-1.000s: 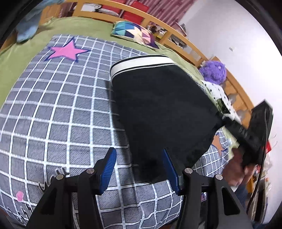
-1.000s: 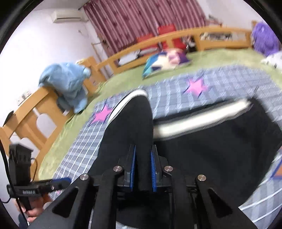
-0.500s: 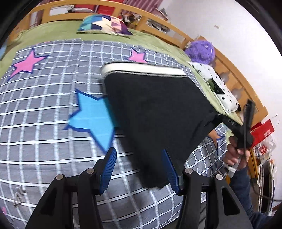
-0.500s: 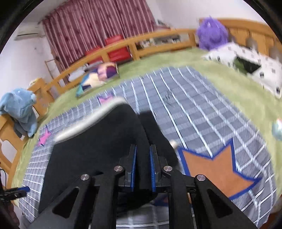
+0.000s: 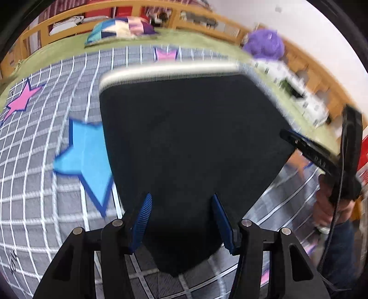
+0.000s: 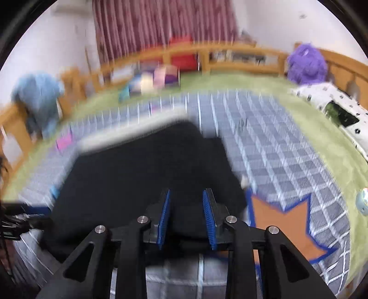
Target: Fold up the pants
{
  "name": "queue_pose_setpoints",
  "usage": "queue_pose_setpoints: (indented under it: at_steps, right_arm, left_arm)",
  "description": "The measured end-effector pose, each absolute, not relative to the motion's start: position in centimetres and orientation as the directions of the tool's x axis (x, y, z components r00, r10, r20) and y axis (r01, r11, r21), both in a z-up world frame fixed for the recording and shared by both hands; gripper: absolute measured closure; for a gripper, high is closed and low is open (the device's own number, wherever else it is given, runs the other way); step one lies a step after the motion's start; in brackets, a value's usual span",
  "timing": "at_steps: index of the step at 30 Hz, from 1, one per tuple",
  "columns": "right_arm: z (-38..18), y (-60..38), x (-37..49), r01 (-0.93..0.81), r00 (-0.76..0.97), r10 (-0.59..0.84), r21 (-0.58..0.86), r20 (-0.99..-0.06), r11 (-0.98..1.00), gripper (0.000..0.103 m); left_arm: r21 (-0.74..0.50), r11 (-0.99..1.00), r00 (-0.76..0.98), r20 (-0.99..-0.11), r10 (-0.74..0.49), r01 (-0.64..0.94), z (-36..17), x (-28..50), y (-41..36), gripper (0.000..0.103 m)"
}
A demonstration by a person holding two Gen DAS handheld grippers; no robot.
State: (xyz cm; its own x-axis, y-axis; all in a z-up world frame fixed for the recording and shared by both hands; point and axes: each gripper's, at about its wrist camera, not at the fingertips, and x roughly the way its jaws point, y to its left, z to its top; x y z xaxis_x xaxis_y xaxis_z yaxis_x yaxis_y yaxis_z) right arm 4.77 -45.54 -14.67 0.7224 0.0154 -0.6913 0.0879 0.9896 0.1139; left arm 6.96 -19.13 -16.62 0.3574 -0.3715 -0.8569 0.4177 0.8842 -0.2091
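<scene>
Black pants (image 5: 191, 142) lie flat on the checked blanket (image 5: 43, 184), white waistband (image 5: 170, 71) at the far end toward 12 o'clock, fabric narrowing to a folded corner at the near edge

Left gripper (image 5: 181, 220): jaws opening, blue pads well apart, near end of the pants sits between them but the pads don't press on it, cloth lies flat on the blanket under them. Blue star (image 5: 87, 156) on the blanket at 9 o'clock of the pants, pink star (image 5: 20, 101) further out at 10

Right gripper (image 6: 186, 218): jaws opening, gap between pads visible, black cloth under and between them, can't see any pinch, pads look clear of it. Right view is motion-blurred. Orange star (image 6: 280, 230) at 3 o'clock of this gripper, just beside the pants edge

In the left view the right gripper shows at 3 o'clock, at the pants' right edge, held by a hand (image 5: 326, 207)

Background: patchwork pillow (image 5: 122, 30) at 12, purple plush (image 6: 307, 64) at 1–2, wooden bed rail (image 5: 202, 13) around the far side
</scene>
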Motion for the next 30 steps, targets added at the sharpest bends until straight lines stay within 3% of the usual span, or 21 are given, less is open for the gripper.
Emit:
queue_pose_setpoints:
  at_steps: [3, 5, 8, 9, 11, 18, 21, 22, 27, 29, 30]
  right_arm:
    - [-17.1, -44.3, 4.1, 0.064, 0.670, -0.014, 0.038, -0.742, 0.997, 0.074]
    - [-16.4, -43.6, 3.8, 0.024, 0.648, -0.007, 0.012, -0.762, 1.000, 0.076]
    - [-13.2, -44.2, 3.6, -0.014, 0.714, 0.054, 0.064, -0.698, 0.998, 0.076]
    - [-12.2, -44.5, 3.8, -0.011, 0.744, 0.055, 0.070, -0.666, 0.998, 0.074]
    - [-10.8, -45.5, 5.3, 0.018, 0.784, 0.029, 0.070, -0.620, 0.997, 0.057]
    - [-13.4, -48.4, 14.2, 0.071, 0.703, 0.043, 0.129, -0.710, 0.989, 0.057]
    - [-15.8, -48.2, 16.0, 0.072, 0.652, 0.056, 0.135, -0.756, 0.988, 0.075]
    - [-15.7, -48.0, 15.7, 0.071, 0.661, 0.047, 0.125, -0.749, 0.990, 0.090]
    - [-12.3, -52.1, 12.6, 0.128, 0.749, 0.096, 0.285, -0.656, 0.950, 0.103]
    - [-13.2, -53.3, 11.9, 0.242, 0.730, -0.047, 0.194, -0.682, 0.951, 0.103]
    - [-14.6, -53.9, 12.2, 0.248, 0.691, -0.024, 0.207, -0.722, 0.946, 0.103]
  left_arm:
    - [-0.193, 0.876, 0.360, -0.857, -0.370, 0.441, -17.1, 6.0, -19.1, 0.044]
    - [-0.256, 0.864, 0.319, -0.854, -0.412, 0.434, -16.5, 6.6, -18.3, 0.044]
    - [-0.357, 0.849, 0.280, -0.832, -0.479, 0.390, -15.9, 7.7, -16.5, 0.044]
    - [-0.365, 0.850, 0.279, -0.831, -0.482, 0.380, -16.0, 8.0, -16.1, 0.044]
    - [-0.368, 0.859, 0.287, -0.832, -0.476, 0.356, -15.9, 8.4, -15.0, 0.044]
    - [-0.427, 0.857, 0.277, -0.819, -0.502, 0.290, -15.8, 9.5, -11.9, 0.044]
    - [-0.445, 0.854, 0.288, -0.809, -0.513, 0.271, -15.5, 10.1, -10.7, 0.044]
    - [-0.447, 0.853, 0.291, -0.807, -0.514, 0.268, -15.4, 10.2, -10.6, 0.044]
    - [-0.495, 0.828, 0.280, -0.782, -0.557, 0.263, -15.2, 10.8, -10.7, 0.044]
    - [-0.504, 0.821, 0.273, -0.777, -0.567, 0.270, -15.3, 10.8, -11.1, 0.044]
    - [-0.501, 0.821, 0.271, -0.779, -0.566, 0.275, -15.4, 10.8, -11.5, 0.044]
